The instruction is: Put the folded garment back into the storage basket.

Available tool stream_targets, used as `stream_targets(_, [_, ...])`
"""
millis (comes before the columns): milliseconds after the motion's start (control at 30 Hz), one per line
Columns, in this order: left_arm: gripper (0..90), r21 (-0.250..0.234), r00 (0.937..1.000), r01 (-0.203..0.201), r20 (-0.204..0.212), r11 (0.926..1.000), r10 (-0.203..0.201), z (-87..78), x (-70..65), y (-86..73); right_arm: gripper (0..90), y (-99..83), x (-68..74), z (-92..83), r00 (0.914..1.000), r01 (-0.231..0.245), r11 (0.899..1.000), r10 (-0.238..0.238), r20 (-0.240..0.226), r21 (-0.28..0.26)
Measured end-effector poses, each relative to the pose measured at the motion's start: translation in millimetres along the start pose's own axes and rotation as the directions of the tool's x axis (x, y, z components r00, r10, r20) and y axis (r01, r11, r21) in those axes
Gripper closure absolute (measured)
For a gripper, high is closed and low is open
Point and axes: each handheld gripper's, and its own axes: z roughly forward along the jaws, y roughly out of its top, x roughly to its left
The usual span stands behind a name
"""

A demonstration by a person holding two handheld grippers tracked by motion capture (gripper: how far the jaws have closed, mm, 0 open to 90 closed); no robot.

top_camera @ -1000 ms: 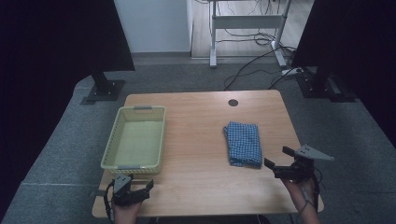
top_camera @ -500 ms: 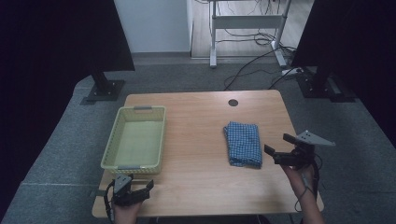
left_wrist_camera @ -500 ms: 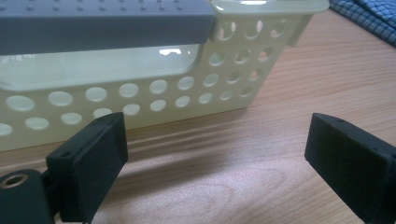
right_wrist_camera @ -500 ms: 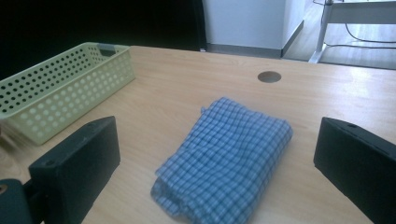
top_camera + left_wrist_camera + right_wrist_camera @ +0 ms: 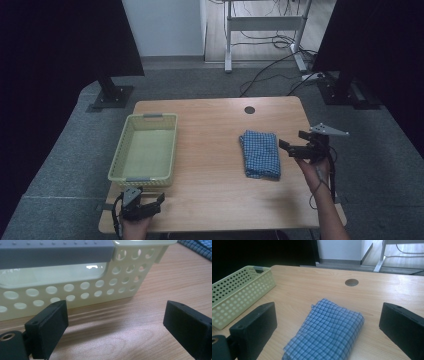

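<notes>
A folded blue checked cloth (image 5: 260, 154) (image 5: 328, 332) lies on the right half of the wooden table (image 5: 210, 145). My right gripper (image 5: 295, 144) (image 5: 327, 327) is open, held above the table just right of the cloth, its jaws wide on either side of it in the right gripper view. A pale yellow perforated basket (image 5: 145, 150) (image 5: 75, 287) (image 5: 234, 295) stands empty on the left half. My left gripper (image 5: 155, 201) (image 5: 115, 322) rests open on the table's front edge, just in front of the basket's near wall, nothing between its jaws.
A round cable hole (image 5: 249, 110) (image 5: 351, 282) sits near the table's far edge. Black screen stands (image 5: 112, 95) and a white desk frame with cables (image 5: 265, 30) stand on the grey floor beyond.
My right gripper has lifted and moved forward and left from the table's front right corner toward the cloth. The left gripper has stayed put.
</notes>
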Motion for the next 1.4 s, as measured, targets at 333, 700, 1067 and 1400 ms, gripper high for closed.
stream_targets(333, [6.2,0.005,1.0000,-0.002,0.008,1.0000,0.002,0.5,0.1,0.0,1.7,2.3,-9.3,38.4,0.9993,-0.034,0.995,0.033,0.015,0.093])
stream_targets(700, [6.2,0.015,0.9998,-0.008,0.018,0.9999,0.007,2.2,-0.3,0.1,2.3,-8.9,-17.1,71.3,0.9958,-0.089,0.979,0.085,0.033,0.181])
stream_targets(1067, [6.3,0.021,0.9997,-0.007,0.023,0.9998,0.007,2.7,-0.3,0.0,3.0,-23.6,-25.1,92.3,0.9922,-0.123,0.958,0.114,0.050,0.260])
stream_targets(1400, [6.3,0.023,0.9997,-0.003,0.024,0.9997,0.002,2.7,0.1,-0.2,3.3,-34.8,-25.8,111.7,0.9926,-0.121,0.932,0.109,0.054,0.341])
